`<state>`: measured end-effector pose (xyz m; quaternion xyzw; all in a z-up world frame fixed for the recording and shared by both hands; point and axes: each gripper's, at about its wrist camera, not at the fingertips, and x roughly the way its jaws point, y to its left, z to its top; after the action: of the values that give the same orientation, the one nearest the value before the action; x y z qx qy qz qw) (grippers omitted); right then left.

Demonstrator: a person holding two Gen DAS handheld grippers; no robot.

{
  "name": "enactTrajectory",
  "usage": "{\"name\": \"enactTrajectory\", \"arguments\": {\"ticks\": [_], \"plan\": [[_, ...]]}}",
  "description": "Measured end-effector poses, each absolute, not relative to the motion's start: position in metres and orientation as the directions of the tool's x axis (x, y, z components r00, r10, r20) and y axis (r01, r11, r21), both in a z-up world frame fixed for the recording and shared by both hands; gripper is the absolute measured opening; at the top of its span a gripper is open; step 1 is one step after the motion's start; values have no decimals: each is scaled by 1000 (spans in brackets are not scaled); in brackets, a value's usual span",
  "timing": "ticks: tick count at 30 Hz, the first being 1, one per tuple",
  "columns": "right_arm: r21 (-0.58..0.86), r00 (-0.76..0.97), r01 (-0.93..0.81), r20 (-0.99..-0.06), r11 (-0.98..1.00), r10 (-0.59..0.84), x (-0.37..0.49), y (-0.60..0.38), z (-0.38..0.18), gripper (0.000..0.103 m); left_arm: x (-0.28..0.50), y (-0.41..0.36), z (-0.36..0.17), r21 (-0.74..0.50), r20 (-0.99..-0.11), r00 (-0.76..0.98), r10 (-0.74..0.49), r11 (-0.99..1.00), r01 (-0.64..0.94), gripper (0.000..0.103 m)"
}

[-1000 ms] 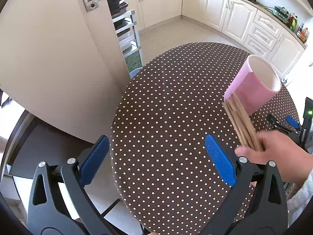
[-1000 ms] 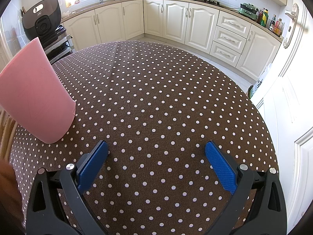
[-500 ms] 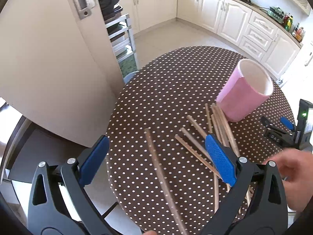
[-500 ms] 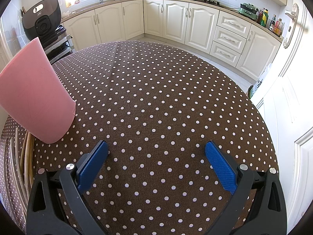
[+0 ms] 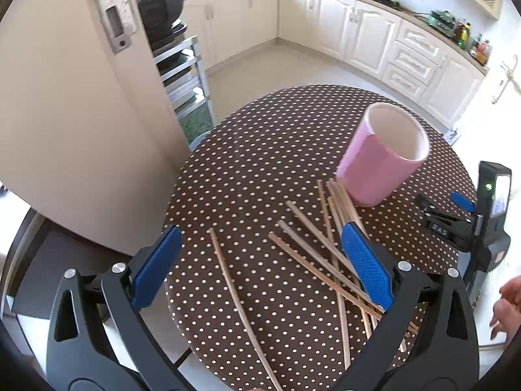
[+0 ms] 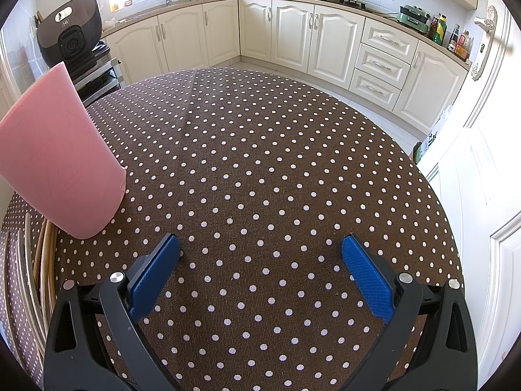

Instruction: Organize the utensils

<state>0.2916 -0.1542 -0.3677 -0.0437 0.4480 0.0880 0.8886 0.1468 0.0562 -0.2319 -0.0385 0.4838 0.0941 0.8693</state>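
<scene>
Several wooden chopsticks (image 5: 320, 251) lie scattered on the brown polka-dot table (image 5: 260, 163), just in front of an upright, empty pink cup (image 5: 384, 156). My left gripper (image 5: 257, 260) is open and empty, raised above the table's near edge over the chopsticks. My right gripper (image 6: 259, 267) is open and empty; it rests on the table to the right of the cup (image 6: 55, 169) and also shows in the left wrist view (image 5: 456, 218). Chopstick ends (image 6: 35, 277) show at the far left of the right wrist view.
A bare hand (image 5: 506, 309) is at the right edge, off the table. A cream door (image 5: 65, 97) stands close on the left. A metal rack with a black appliance (image 5: 159, 6) stands beyond it. Kitchen cabinets (image 6: 293, 32) line the far wall.
The hand dropped the bundle of chopsticks onto the table, where they spread out, then pulled back to the right. The left gripper rose and tilted a little. The right gripper has not moved.
</scene>
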Motion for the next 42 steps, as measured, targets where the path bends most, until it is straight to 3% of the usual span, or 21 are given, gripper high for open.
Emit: {"name": "enactTrajectory", "arguments": {"ticks": [42], "plan": [[1, 583, -196, -804, 981, 117, 292, -154, -368, 97, 144, 34, -229, 23, -854, 507, 118, 981, -191, 96]]}}
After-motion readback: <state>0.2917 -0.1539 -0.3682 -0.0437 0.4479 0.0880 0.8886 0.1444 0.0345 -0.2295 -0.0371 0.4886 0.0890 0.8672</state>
